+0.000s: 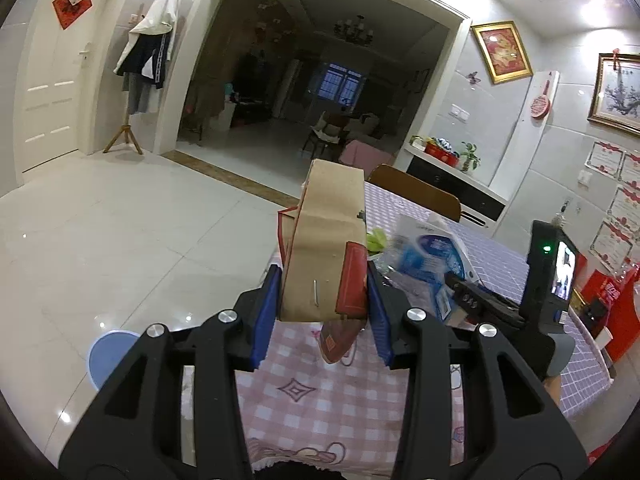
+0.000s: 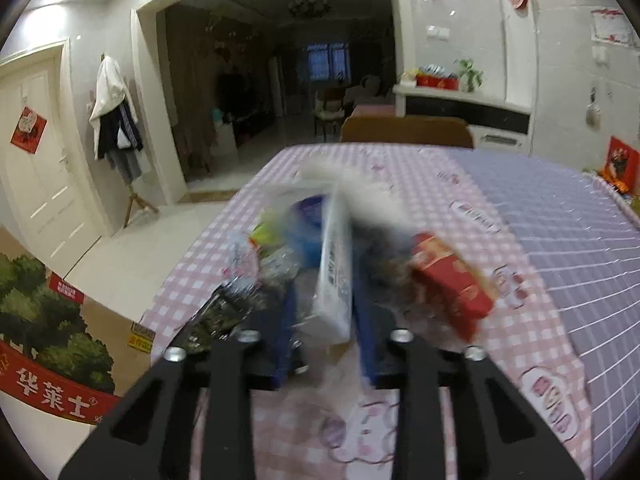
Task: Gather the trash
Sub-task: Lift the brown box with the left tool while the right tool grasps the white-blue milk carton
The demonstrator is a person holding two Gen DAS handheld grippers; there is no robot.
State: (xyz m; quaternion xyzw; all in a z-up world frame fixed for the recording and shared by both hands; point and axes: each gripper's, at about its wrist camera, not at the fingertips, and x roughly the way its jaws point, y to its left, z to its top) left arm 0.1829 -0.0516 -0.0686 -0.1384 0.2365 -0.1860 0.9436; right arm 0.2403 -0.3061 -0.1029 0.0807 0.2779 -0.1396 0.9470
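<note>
My left gripper (image 1: 322, 294) is shut on the rim of a brown paper bag (image 1: 328, 240) with red trim, held upright above the table edge. My right gripper (image 2: 324, 316) is shut on a white and blue plastic wrapper (image 2: 334, 264), blurred with motion, over the checked tablecloth (image 2: 460, 184). A red carton (image 2: 452, 280) lies just right of the right gripper. Crumpled clear plastic and green scraps (image 2: 272, 248) lie to its left. In the left wrist view the right gripper (image 1: 472, 300) holds the wrapper (image 1: 428, 256) beside the bag.
The brown bag's printed side (image 2: 52, 320) fills the lower left of the right wrist view. A wooden chair (image 2: 406, 130) stands at the table's far end. A blue stool (image 1: 108, 356) stands on the floor left of the table. A coat stand (image 1: 128, 136) is by the door.
</note>
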